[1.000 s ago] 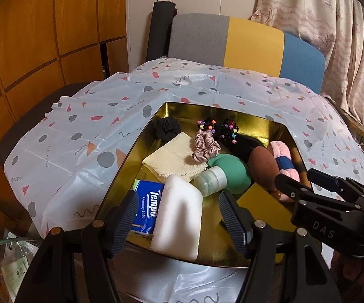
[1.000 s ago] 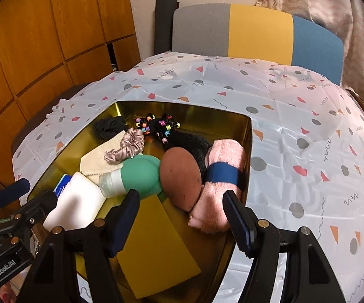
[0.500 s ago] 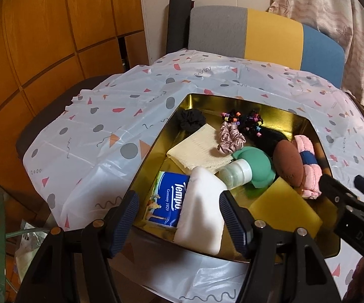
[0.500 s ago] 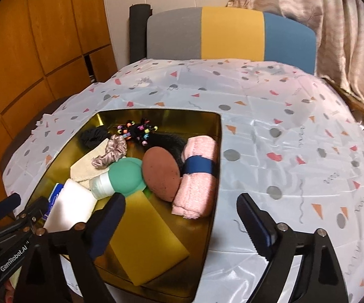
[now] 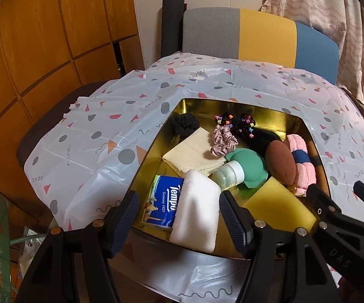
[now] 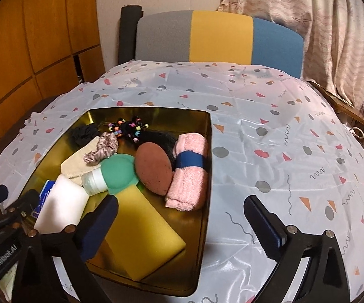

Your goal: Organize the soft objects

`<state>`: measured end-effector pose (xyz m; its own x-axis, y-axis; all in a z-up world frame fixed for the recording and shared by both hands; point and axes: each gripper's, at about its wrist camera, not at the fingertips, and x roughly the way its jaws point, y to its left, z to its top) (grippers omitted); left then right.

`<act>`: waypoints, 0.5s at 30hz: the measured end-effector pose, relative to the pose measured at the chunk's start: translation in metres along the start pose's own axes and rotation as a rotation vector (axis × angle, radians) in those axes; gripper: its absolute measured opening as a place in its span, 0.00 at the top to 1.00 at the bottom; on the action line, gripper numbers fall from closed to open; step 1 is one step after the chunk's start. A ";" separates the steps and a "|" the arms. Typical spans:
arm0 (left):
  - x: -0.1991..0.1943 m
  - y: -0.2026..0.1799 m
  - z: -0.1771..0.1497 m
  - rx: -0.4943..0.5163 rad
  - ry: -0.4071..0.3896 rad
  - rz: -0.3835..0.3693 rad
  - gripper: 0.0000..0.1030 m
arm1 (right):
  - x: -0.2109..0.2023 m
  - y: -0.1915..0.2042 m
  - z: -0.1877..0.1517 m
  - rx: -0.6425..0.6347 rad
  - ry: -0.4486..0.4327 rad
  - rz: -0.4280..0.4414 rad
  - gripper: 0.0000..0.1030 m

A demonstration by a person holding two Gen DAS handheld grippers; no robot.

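A gold tin tray [image 5: 235, 104] [image 6: 208, 176] holds the soft things: a white sponge [image 5: 197, 209] [image 6: 60, 205], a yellow sponge [image 5: 280, 205] [image 6: 141, 229], a rolled pink towel with a blue band [image 6: 189, 171] [image 5: 300, 159], a brown puff [image 6: 152, 168] [image 5: 281, 161], a green puff [image 6: 120, 170] [image 5: 248, 164], a cream cloth [image 5: 194, 156], scrunchies [image 5: 223, 140] and a Tempo tissue pack [image 5: 163, 203]. My left gripper [image 5: 178, 223] is open above the white sponge at the tray's near edge. My right gripper [image 6: 182, 226] is open wide above the tray's near right corner, holding nothing.
A small clear bottle [image 5: 228, 175] lies among the soft things. The tray sits on a table under a patterned plastic cloth [image 6: 283, 139]. A grey, yellow and blue chair back [image 6: 219, 38] stands behind, wooden panels on the left, a curtain on the right.
Both grippers have drawn back and up from the tray. The right gripper has opened wider and shifted right. Nothing in the tray has moved.
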<state>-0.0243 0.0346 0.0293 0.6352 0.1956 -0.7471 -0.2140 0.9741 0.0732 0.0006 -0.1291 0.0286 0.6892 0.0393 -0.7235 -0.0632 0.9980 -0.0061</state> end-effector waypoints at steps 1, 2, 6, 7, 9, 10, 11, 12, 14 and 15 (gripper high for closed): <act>-0.001 0.000 0.001 0.001 -0.001 -0.001 0.35 | -0.001 -0.001 -0.001 0.005 -0.002 -0.003 0.00; -0.002 -0.001 0.001 0.004 0.000 -0.002 0.35 | -0.002 -0.002 -0.001 0.008 -0.003 -0.009 0.00; -0.005 -0.004 0.001 0.013 -0.007 0.003 0.35 | -0.005 -0.005 -0.001 0.018 -0.012 -0.016 0.00; -0.006 -0.004 0.001 0.016 -0.009 0.004 0.35 | -0.006 -0.006 -0.001 0.019 -0.014 -0.016 0.00; -0.006 -0.006 0.001 0.024 -0.006 0.002 0.35 | -0.008 -0.006 -0.001 0.017 -0.018 -0.018 0.00; -0.006 -0.006 0.001 0.025 -0.005 0.000 0.35 | -0.008 -0.006 -0.001 0.017 -0.019 -0.018 0.00; -0.006 -0.007 0.000 0.029 -0.006 -0.001 0.35 | -0.008 -0.006 -0.001 0.018 -0.021 -0.017 0.00; -0.007 -0.007 0.000 0.031 -0.005 -0.001 0.35 | -0.008 -0.007 -0.001 0.020 -0.021 -0.016 0.00; -0.006 -0.008 -0.001 0.034 -0.001 -0.004 0.35 | -0.008 -0.008 -0.001 0.021 -0.019 -0.016 0.00; -0.006 -0.008 -0.001 0.034 0.001 -0.007 0.35 | -0.008 -0.008 -0.001 0.022 -0.019 -0.016 0.00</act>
<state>-0.0274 0.0258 0.0327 0.6361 0.1892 -0.7481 -0.1842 0.9787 0.0909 -0.0050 -0.1373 0.0338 0.7033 0.0237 -0.7105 -0.0363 0.9993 -0.0027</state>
